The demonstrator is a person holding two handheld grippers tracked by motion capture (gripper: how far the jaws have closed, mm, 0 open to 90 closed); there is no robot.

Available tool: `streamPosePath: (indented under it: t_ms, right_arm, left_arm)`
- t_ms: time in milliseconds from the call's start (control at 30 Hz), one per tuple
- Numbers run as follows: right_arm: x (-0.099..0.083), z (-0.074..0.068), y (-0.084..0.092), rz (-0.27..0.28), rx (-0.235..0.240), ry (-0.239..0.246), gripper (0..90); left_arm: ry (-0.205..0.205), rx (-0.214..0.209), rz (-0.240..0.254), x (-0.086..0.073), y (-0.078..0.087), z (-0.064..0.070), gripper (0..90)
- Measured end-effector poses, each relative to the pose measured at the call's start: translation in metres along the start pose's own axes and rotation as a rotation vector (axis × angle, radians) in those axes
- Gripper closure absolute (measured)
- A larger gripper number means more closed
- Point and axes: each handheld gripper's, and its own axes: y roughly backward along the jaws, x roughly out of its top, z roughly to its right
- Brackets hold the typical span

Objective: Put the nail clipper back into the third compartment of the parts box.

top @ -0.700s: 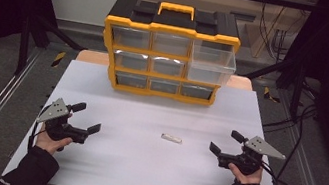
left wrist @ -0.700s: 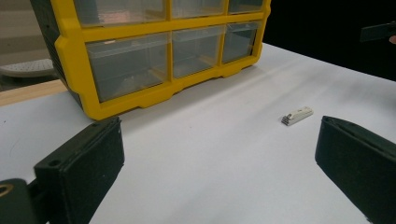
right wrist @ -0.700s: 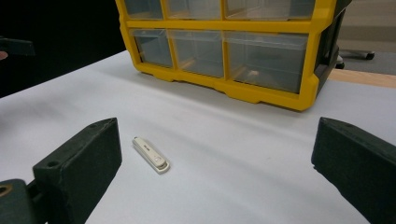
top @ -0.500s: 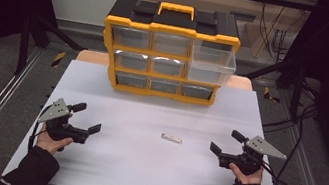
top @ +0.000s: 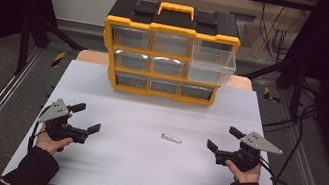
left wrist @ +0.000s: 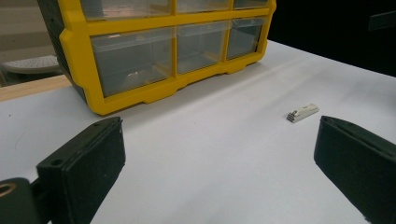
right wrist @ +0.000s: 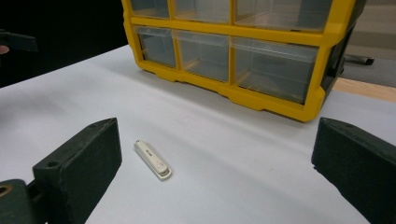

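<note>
The right black two-jaw gripper (top: 223, 145) and the left black two-jaw gripper (top: 85, 117) both sit wide open, holding nothing. The small flat white plastic stick (top: 171, 138) lies on the white table (top: 138, 179) between them, nearer the right one. Its tiny markings are too blurry to read. The yellow-and-black drawer box (top: 169, 53) stands behind.
</note>
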Motion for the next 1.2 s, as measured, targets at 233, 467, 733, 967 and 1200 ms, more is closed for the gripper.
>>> streamPosePath:
  t_ms: [233,467,733,967,1200]
  right_arm:
    - [0.007,-0.005,-0.009,-0.024,0.018,0.017,2.1]
    - [0.014,-0.011,-0.020,-0.053,0.025,0.032,2.1]
    - [0.024,-0.022,-0.038,-0.080,0.042,0.058,2.3]
    - [0.033,-0.033,-0.059,-0.092,0.061,0.070,2.9]
    - [0.033,-0.041,-0.078,-0.131,0.074,0.094,3.2]
  left_arm:
    - [0.000,0.001,-0.003,0.000,-0.001,0.000,1.7]
    - [-0.001,0.003,-0.006,-0.001,-0.001,0.000,1.6]
    - [-0.001,0.003,-0.007,-0.001,-0.001,-0.001,1.6]
    - [-0.002,0.005,-0.011,-0.002,-0.001,-0.001,1.6]
    - [-0.001,0.007,-0.009,-0.002,-0.001,-0.001,1.5]
